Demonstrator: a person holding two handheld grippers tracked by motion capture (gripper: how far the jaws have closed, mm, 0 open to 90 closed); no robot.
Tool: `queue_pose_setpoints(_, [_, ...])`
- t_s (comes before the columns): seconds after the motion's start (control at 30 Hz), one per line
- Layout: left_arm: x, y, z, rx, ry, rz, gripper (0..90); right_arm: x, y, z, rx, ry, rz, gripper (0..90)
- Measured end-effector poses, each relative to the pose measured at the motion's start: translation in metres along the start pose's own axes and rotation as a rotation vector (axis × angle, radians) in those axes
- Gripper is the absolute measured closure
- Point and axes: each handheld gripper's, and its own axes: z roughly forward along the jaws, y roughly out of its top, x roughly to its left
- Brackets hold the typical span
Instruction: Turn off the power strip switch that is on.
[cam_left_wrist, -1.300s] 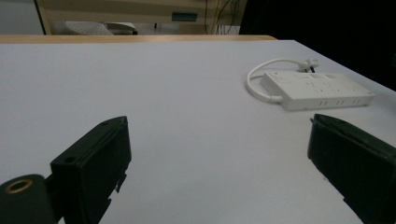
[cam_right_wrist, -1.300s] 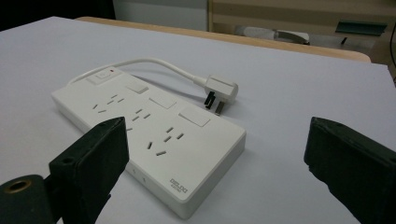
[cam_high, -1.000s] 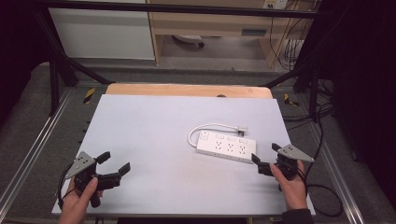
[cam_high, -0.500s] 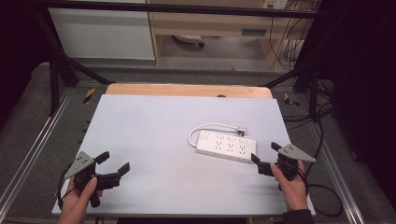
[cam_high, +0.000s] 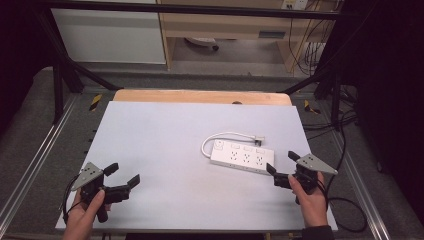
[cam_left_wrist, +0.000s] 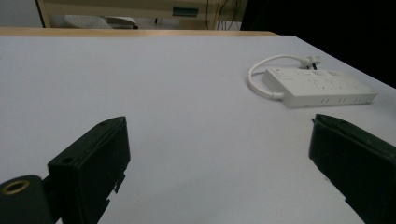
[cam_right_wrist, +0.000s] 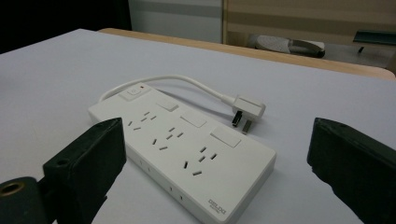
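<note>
Bare table (cam_high: 165, 135) around power strip (cam_high: 242, 158)

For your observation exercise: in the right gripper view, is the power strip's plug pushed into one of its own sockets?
No. The plug lies loose on the table beside the power strip.

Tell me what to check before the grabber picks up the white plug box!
1. Right gripper open: ok, jaws spread wide.
2. Right gripper aimed at the power strip: ok, it lies between the jaws in the right gripper view.
3. Jaws touching the strip: not ok, they are apart from it.
4. Cord and plug off the strip's top: ok, they lie behind it.
5. Left gripper out of the way: ok, open, far across the table.
</note>
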Motion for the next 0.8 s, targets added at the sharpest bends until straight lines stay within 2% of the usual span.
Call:
queue_pose_setpoints(0.13, [-0.001, 0.000, -0.002, -0.002, -0.009, 0.007, 4.7, 0.002, 0.002, 0.002, 0.010, -0.014, 0.018, 3.0])
queue_pose_setpoints(0.27, [0.002, -0.001, -0.001, 0.005, -0.012, -0.005, 5.1, 0.004, 0.006, 0.006, 0.002, -0.038, 0.028, 3.1])
queue_pose_setpoints(0.4, [0.002, 0.000, -0.001, 0.001, -0.022, -0.002, 5.3, 0.008, 0.011, 0.016, -0.005, -0.036, 0.025, 3.5])
queue_pose_setpoints(0.43, [0.001, 0.000, -0.001, 0.001, -0.025, 0.000, 5.3, 0.011, 0.011, 0.023, 0.009, -0.029, 0.005, 3.8])
queue_pose_setpoints(0.5, [0.000, 0.000, -0.001, 0.005, -0.024, 0.006, 5.3, 0.013, 0.014, 0.028, 0.018, -0.028, 0.003, 4.0])
queue_pose_setpoints(0.67, [0.000, -0.001, 0.000, 0.009, -0.023, 0.012, 5.4, 0.012, 0.021, 0.033, 0.026, -0.020, -0.005, 4.1])
queue_pose_setpoints(0.8, [0.001, -0.002, 0.001, 0.019, -0.018, 0.004, 5.7, 0.010, 0.028, 0.034, 0.029, -0.004, 0.016, 4.4])
